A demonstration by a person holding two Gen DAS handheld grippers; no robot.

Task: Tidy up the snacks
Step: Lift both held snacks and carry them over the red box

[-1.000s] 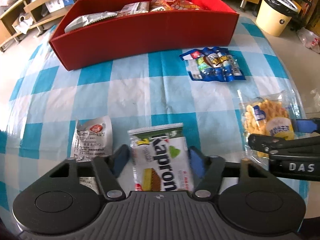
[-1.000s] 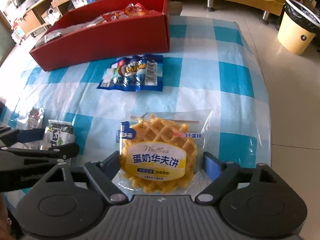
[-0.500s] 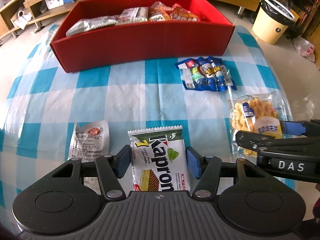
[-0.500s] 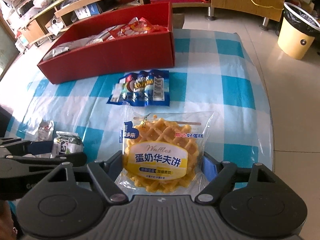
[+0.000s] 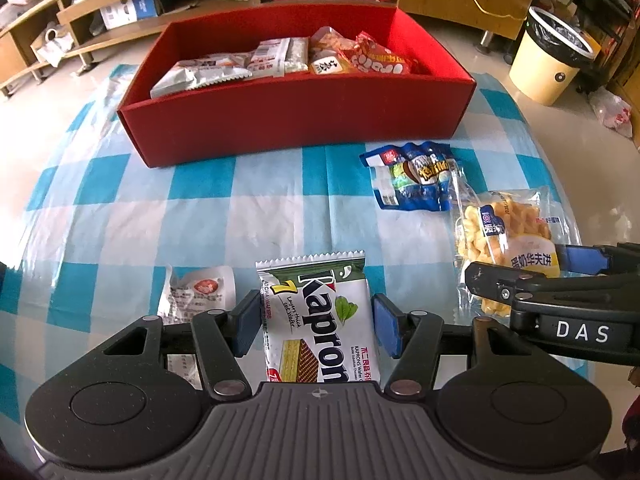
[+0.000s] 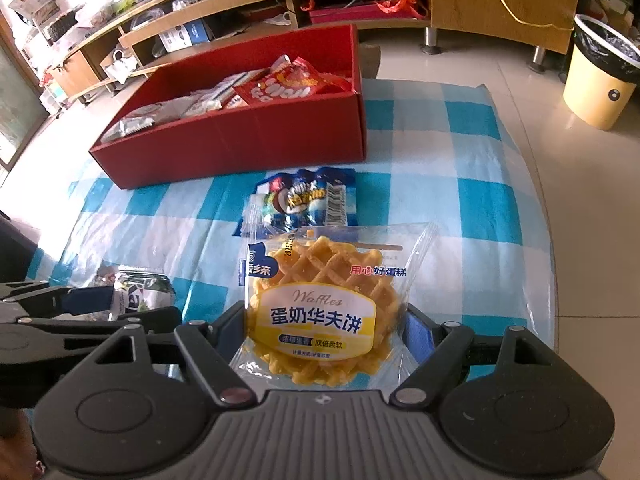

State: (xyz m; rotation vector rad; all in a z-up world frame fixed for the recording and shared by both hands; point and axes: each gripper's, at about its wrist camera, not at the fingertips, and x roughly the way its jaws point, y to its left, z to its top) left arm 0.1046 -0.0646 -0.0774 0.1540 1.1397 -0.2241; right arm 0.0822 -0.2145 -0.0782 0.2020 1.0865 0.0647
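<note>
The left gripper (image 5: 316, 327) is clamped on a white-and-green wafer packet (image 5: 316, 320) printed "Kapron", "7" and "Layers thick", picturing a layered wafer, held above the blue-checked tablecloth (image 5: 248, 216). The right gripper (image 6: 324, 330) is clamped on a clear-wrapped golden waffle (image 6: 320, 304) with a yellow-and-white "Waffles" label and Chinese text. Beyond them lie a blue snack pouch (image 6: 304, 200) and a red box (image 5: 296, 116) holding more packets.
</note>
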